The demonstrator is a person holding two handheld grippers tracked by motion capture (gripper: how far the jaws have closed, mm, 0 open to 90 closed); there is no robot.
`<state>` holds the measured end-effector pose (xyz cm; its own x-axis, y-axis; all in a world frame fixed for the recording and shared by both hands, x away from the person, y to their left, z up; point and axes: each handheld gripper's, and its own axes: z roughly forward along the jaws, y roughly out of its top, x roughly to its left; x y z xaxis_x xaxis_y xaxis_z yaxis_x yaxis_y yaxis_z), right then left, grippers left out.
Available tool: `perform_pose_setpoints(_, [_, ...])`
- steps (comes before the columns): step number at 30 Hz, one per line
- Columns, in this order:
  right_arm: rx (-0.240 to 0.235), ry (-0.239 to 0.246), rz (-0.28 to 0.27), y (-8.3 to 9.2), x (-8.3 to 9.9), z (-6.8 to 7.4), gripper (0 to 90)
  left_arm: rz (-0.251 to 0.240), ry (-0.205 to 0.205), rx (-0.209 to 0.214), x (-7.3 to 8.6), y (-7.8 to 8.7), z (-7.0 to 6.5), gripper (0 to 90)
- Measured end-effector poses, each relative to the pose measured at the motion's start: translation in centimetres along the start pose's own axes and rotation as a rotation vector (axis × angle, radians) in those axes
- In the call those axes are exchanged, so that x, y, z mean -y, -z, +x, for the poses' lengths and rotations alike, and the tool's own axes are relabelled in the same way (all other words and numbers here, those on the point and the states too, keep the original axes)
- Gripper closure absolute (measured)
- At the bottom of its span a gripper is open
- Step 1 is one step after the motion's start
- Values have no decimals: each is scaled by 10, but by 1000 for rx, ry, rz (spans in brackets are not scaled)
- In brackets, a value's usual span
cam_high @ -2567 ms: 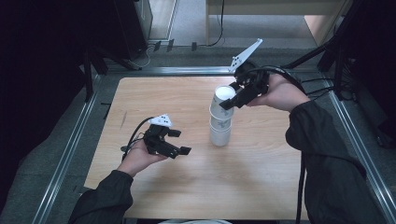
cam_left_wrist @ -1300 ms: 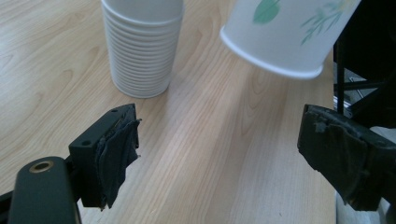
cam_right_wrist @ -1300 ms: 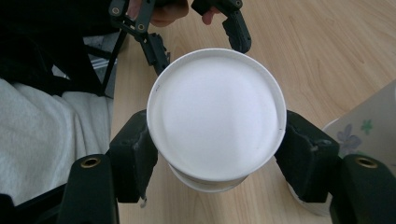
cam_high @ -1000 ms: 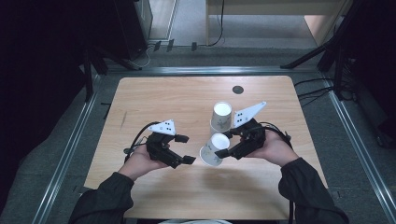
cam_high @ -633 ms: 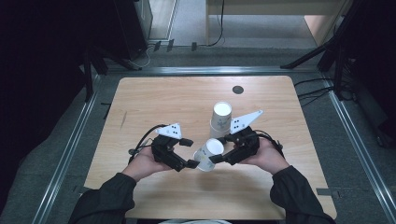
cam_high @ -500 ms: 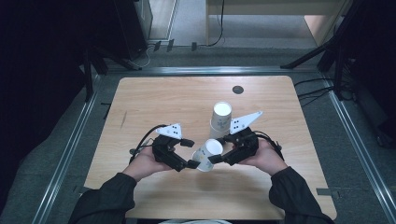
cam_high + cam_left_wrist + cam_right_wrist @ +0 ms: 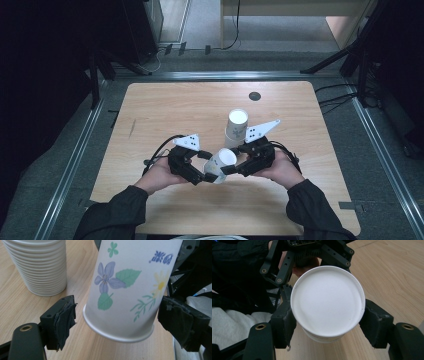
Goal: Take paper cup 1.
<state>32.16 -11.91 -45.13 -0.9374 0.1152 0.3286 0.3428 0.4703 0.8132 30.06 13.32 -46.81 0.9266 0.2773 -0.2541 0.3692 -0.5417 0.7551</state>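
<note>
Jaws, right gripper: clamped on the cup near its rim | jaws, left gripper: have just been closing, flanking the cup's base, pads not yet pressing | cup: tilted, held above the table between both hands | stack: just behind, upright.

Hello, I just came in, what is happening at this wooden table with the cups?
A person works with a gripper in each hand. The right gripper is clamped on a white paper cup printed with flowers, held tilted above the light wooden table. The left gripper has its jaws around the cup's narrow bottom end; they have just been closing, but a gap shows at each pad. A stack of white paper cups stands upright just behind.
</note>
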Motion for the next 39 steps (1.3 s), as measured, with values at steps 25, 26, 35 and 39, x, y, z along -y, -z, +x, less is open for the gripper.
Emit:
perform_pose_setpoints(25, [-9, -24, -31, -5, -2, 0, 347, 2, -36, 13, -1, -2, -3, 258])
perform_pose_setpoints(26, [-8, -22, -32, -5, -2, 0, 347, 1, -39, 14, -1, -2, -3, 259])
perform_pose_setpoints(35, [-12, -10, -36, -4, -2, 0, 324, -2, -46, 11, -2, 2, -3, 264])
perform_pose_setpoints(39, [6, 0, -30, -2, -1, 1, 291, -7, -38, 4, -2, 9, -2, 265])
